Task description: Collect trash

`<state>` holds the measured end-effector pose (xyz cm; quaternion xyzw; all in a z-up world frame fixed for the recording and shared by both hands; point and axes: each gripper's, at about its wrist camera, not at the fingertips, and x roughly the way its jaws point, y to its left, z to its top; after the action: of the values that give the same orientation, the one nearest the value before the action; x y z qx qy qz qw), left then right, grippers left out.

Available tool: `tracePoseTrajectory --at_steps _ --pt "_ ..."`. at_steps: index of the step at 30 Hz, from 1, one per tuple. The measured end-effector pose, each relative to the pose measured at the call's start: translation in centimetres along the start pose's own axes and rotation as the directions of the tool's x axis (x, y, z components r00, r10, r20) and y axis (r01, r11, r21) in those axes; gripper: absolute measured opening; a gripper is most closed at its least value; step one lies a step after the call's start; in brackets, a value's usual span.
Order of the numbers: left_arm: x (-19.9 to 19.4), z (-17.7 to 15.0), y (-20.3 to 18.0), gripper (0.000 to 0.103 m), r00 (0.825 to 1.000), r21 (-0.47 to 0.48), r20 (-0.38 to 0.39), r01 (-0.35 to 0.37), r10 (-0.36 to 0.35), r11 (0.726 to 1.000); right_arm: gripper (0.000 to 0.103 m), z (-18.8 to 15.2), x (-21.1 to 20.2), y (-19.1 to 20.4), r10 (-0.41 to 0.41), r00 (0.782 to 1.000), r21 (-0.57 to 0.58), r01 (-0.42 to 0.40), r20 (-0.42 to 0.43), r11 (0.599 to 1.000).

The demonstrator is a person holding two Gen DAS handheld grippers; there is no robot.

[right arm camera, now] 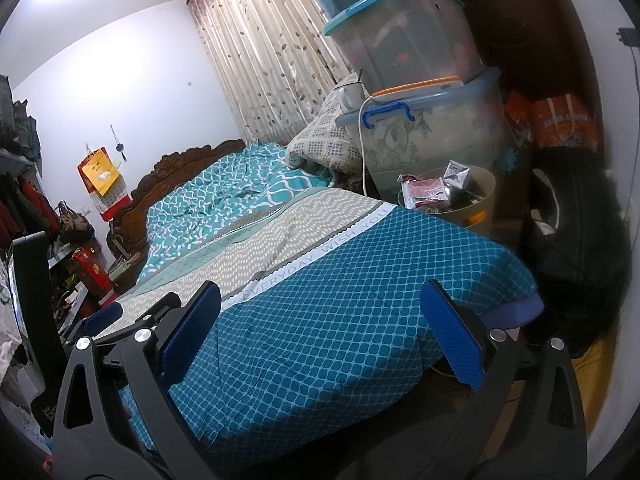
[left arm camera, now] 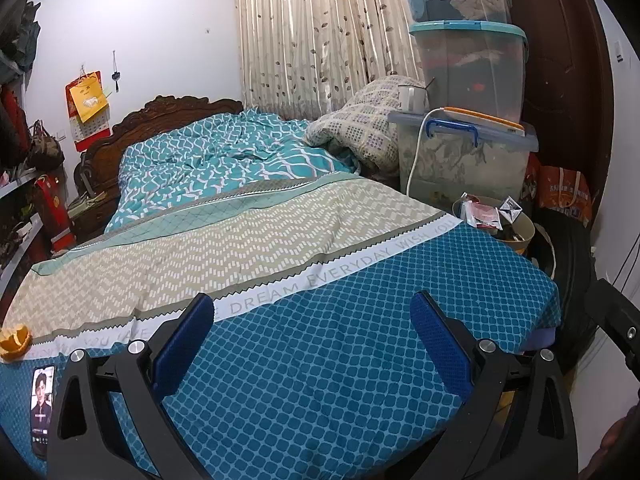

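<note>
A beige trash bin point(left arm camera: 522, 236) stands on the floor by the bed's far right corner, holding red and silver wrappers point(left arm camera: 486, 214); it also shows in the right wrist view point(right arm camera: 476, 200). An orange peel point(left arm camera: 15, 342) lies on the bedspread at the far left. My left gripper point(left arm camera: 310, 312) is open and empty above the blue part of the bedspread point(left arm camera: 340, 360). My right gripper point(right arm camera: 320, 300) is open and empty over the same bed end. The left gripper's finger point(right arm camera: 104, 316) shows at the left of the right wrist view.
A phone point(left arm camera: 42, 412) lies on the bed at the lower left. Stacked plastic storage boxes point(left arm camera: 468, 72) stand right of the bed with a folded quilt point(left arm camera: 360, 120) beside them. A black bag point(right arm camera: 572, 232) and orange bags point(right arm camera: 560, 120) sit behind the bin. Shelves point(left arm camera: 20, 200) line the left.
</note>
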<state>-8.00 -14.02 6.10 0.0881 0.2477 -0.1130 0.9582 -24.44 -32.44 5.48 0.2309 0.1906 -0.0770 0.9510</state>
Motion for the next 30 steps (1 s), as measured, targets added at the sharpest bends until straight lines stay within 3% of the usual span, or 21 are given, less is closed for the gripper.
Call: tracePoseTrajectory --at_steps 30 --pt "-0.13 -0.12 -0.13 0.094 0.999 0.027 0.019 0.027 -0.027 0.999 0.098 -0.17 -0.06 -0.20 -0.007 1.000 0.007 0.007 -0.008 1.000"
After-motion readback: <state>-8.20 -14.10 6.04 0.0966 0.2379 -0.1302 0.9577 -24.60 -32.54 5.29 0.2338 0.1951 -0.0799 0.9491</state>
